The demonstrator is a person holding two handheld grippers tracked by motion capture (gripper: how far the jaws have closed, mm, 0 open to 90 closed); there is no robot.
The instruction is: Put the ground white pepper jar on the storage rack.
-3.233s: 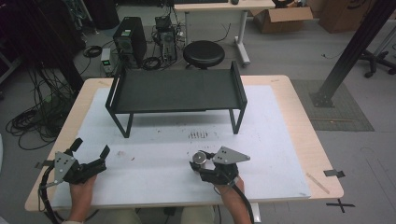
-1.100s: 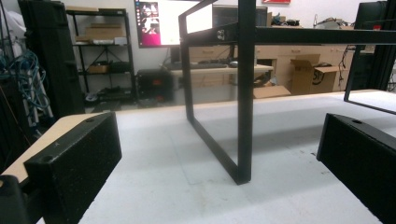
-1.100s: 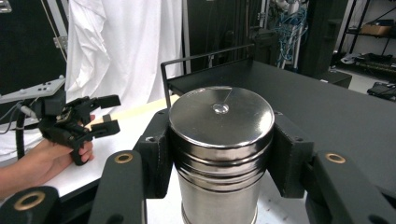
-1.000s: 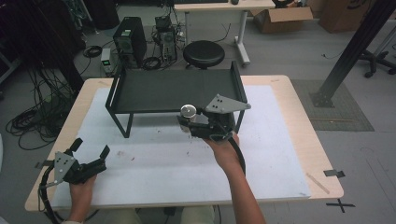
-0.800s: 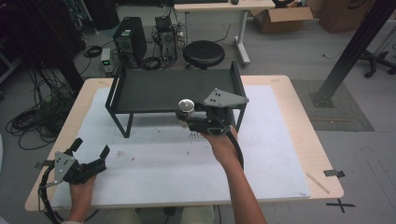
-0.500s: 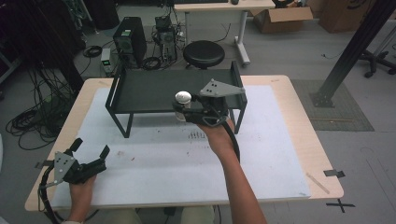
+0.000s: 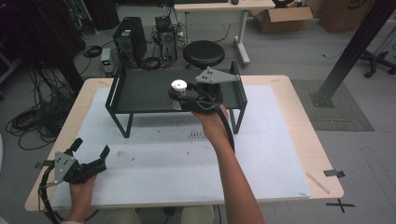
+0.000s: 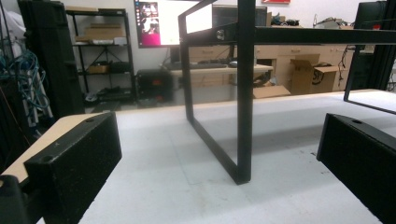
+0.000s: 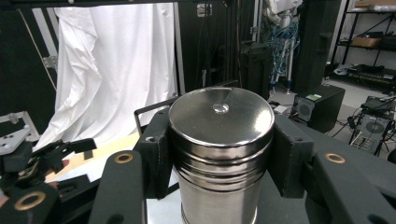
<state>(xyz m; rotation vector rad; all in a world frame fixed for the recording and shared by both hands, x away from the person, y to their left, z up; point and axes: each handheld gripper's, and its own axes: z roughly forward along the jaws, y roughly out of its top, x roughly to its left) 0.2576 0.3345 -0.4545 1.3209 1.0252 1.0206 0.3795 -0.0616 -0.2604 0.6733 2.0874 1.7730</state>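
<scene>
A shiny steel canister (image 9: 220, 154) with a flat lid stands upright between the black jaws of my right gripper (image 9: 219, 154), which is shut on its sides. In the high view that right gripper (image 7: 180, 99) holds the canister (image 7: 178, 88) over the front part of the black raised shelf (image 7: 140, 91), near its middle. My left gripper (image 7: 89, 148) lies low at the table's front left with its jaws open and nothing between them. In the left gripper view its two pads (image 8: 74, 156) stand wide apart, facing a leg of the shelf (image 8: 245, 93).
The shelf stands on a white mat (image 7: 177, 154) that covers most of the wooden table (image 7: 303, 116). A black stool (image 7: 203, 53) and computer gear (image 7: 130, 39) sit on the floor beyond the far edge. A white curtain (image 9: 112, 65) hangs past the table.
My right gripper has carried the canister from the table's front up and away to the shelf, then leftward and higher above its front edge. The left gripper has stayed still.
</scene>
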